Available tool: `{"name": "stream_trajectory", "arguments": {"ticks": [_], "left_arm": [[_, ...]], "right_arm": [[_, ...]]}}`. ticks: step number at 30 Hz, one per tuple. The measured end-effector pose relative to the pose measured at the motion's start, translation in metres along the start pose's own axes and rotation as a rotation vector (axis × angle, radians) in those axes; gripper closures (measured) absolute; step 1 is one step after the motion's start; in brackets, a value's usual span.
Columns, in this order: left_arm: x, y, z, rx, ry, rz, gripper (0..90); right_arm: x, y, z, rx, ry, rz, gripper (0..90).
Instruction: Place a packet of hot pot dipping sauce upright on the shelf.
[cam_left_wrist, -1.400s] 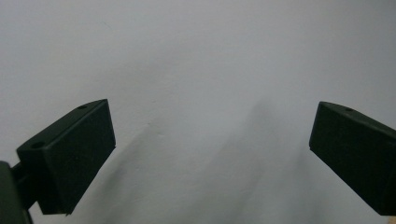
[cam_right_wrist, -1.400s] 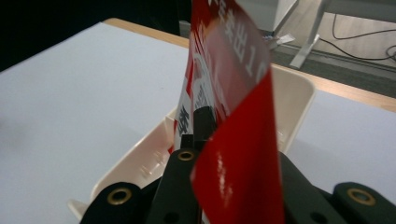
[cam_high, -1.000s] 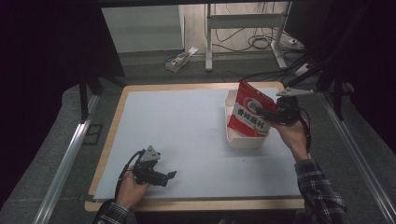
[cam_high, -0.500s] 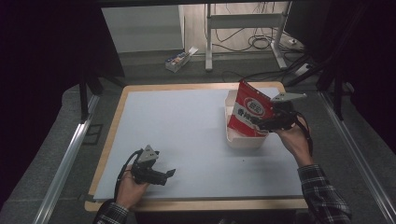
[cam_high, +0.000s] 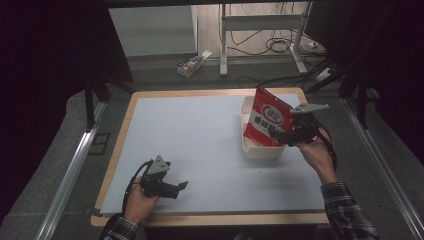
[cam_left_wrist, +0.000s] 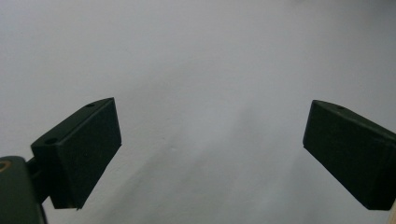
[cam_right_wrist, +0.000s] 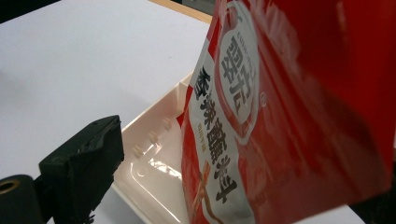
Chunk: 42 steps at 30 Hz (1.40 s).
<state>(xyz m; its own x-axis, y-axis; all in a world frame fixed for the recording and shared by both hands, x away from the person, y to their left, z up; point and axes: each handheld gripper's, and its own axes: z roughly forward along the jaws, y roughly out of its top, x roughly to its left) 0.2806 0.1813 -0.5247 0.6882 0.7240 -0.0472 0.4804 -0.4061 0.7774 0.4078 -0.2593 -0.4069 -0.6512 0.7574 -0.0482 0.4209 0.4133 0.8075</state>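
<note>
The table (cam_high: 200, 130) carries a pale grey mat bordered by a wooden edge. At roughly 2 o'clock on the mat sits a shallow white tray (cam_high: 260, 149). A red pouch (cam_high: 267, 119) with a white label and dark printed characters stands tilted in the tray, its top corner raised toward 12 o'clock. The right gripper (cam_high: 282, 136) is at the pouch's lower right side — whether its jaws clamp the pouch cannot be told; in the right gripper view one black jaw stands clear at the left while the pouch (cam_right_wrist: 289, 112) covers the other side. The left gripper (cam_high: 181, 186) rests at 7 o'clock on bare mat, jaws wide apart, holding nothing.
</note>
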Motion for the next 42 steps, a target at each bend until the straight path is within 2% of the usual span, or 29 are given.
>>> {"name": "stream_trajectory", "arguments": {"ticks": [9, 13, 24, 35, 42], "left_arm": [[0.0, 0.0, 0.001, 0.01, -0.001, 0.006, 4.5], [0.0, 0.0, 0.001, 0.012, -0.001, 0.002, 4.4], [0.0, 0.0, 0.001, 0.018, 0.0, 0.004, 4.3], [-0.001, 0.0, 0.003, 0.029, 0.008, 0.015, 4.5], [-0.001, 0.0, 0.002, 0.029, 0.01, 0.016, 4.6]], "right_arm": [[0.004, -0.007, -0.007, -0.005, -0.003, -0.003, 3.3], [0.005, -0.011, -0.009, -0.005, 0.002, 0.017, 3.2], [0.008, -0.019, -0.015, -0.006, 0.009, 0.027, 2.9], [0.01, -0.038, -0.015, -0.019, 0.018, 0.065, 2.9], [0.014, -0.044, -0.016, -0.011, 0.01, 0.053, 2.9]]}}
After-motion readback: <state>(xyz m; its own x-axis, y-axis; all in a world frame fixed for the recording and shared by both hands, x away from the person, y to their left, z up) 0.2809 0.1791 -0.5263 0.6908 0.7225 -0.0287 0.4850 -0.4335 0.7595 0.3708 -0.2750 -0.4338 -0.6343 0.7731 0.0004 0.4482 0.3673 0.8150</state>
